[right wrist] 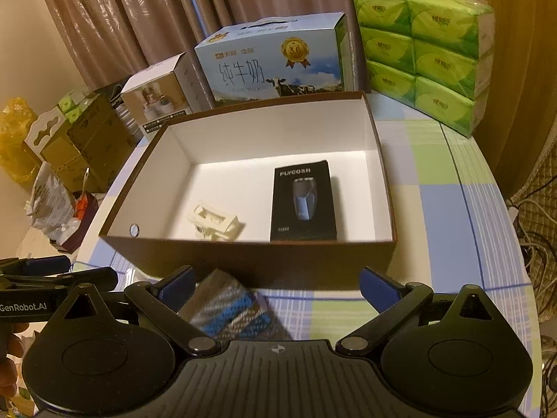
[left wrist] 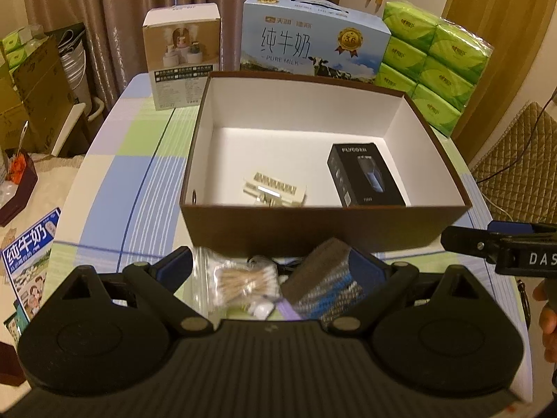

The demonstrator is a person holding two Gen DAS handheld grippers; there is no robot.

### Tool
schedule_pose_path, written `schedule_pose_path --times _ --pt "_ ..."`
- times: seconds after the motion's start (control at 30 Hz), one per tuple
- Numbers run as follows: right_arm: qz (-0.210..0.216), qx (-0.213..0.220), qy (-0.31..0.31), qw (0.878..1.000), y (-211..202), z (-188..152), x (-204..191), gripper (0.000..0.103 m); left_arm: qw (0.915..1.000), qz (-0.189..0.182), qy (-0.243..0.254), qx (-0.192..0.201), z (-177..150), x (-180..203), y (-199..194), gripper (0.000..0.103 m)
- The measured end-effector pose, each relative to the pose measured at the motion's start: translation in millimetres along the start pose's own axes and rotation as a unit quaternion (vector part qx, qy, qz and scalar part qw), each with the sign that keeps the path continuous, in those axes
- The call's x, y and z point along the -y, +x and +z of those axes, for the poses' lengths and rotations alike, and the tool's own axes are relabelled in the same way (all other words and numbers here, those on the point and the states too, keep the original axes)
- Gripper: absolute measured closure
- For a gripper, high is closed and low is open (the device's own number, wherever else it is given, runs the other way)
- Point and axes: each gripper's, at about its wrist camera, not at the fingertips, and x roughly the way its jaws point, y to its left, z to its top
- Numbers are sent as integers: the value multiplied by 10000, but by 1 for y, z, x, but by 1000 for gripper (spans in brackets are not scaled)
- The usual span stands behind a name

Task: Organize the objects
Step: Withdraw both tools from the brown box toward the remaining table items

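checkered tablecloth [left wrist: 139, 160] fills mid-frame; striped cloth [left wrist: 323, 285] (blurred) lies between spread left gripper [left wrist: 275, 261] fingers at bottom centre; right gripper [right wrist: 278, 278] spread too.

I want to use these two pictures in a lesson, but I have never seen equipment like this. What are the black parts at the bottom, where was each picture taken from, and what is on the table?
The black parts are hand-held grippers: a person holds one in each hand, and each carries a wide-angle camera looking forward along its two blue-padded fingers. One picture comes from the left gripper, the other from the right gripper. Both stand open and hold nothing.

On the checked table sits an open brown box with a white inside. In it lie a black shaver package and a small cream plastic part.

In front of the box, still on the table, lie a bag of cotton swabs and a striped knitted item, between the left gripper's fingers but not gripped.

Behind stand a milk carton, a small product box and green tissue packs.
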Motion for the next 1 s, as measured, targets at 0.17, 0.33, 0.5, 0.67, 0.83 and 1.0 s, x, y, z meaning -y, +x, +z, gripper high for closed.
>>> schedule_pose_path --times 0.17,0.33,0.5,0.67,0.83,1.0 --pt "22 -64 72 10000 -8 -17 1 5 10000 23 -25 -77 -16 0 -7 9" --pt "9 -161 92 9998 -14 -35 4 5 9999 27 -67 -133 -31 -3 -13 9" --pt "-18 -260 144 9996 -20 -52 9 5 9997 70 -89 -198 -43 -8 -16 9" --pt "-29 -297 240 9993 -24 -66 17 5 9996 87 -98 -247 -55 -14 -20 9" --pt "-104 -341 338 9988 -29 -81 27 5 9996 90 -93 -243 -65 -19 -23 9" --pt "-112 -424 367 9984 -32 -94 34 5 9997 141 -76 -191 -74 -22 -23 10"
